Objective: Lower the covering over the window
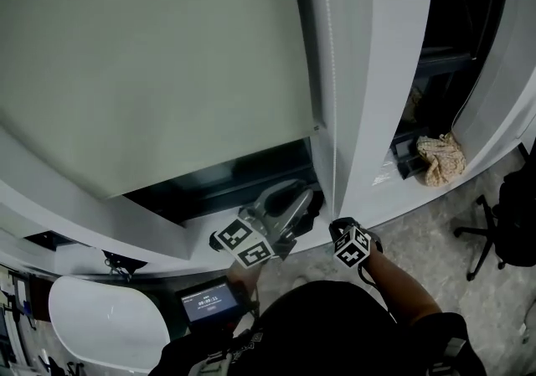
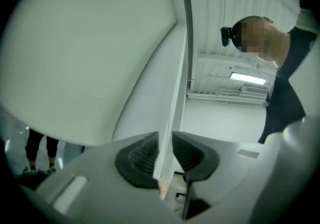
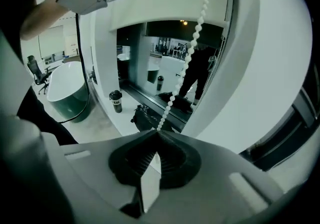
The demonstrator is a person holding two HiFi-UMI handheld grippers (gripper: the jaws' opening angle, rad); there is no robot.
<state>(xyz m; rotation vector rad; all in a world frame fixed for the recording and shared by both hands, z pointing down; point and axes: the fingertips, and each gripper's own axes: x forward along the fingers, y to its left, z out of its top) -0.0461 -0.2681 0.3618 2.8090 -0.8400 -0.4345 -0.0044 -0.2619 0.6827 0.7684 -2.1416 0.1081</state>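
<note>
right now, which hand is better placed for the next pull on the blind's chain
Left, probably. The left tongs are open and higher up by the chain, free to grab it. The right tongs are shut on it low down, below the blind.

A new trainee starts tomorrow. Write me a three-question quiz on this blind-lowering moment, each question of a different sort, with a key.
1. True or false: the right gripper is shut on the bead chain.
2. How much of the window does the roller blind cover? A: none. B: most, with a dark strip left bare at the bottom. C: all.
3. Fill in one word: the jaws of the left gripper stand ____.

Key: 1 true; 2 B; 3 apart.
</note>
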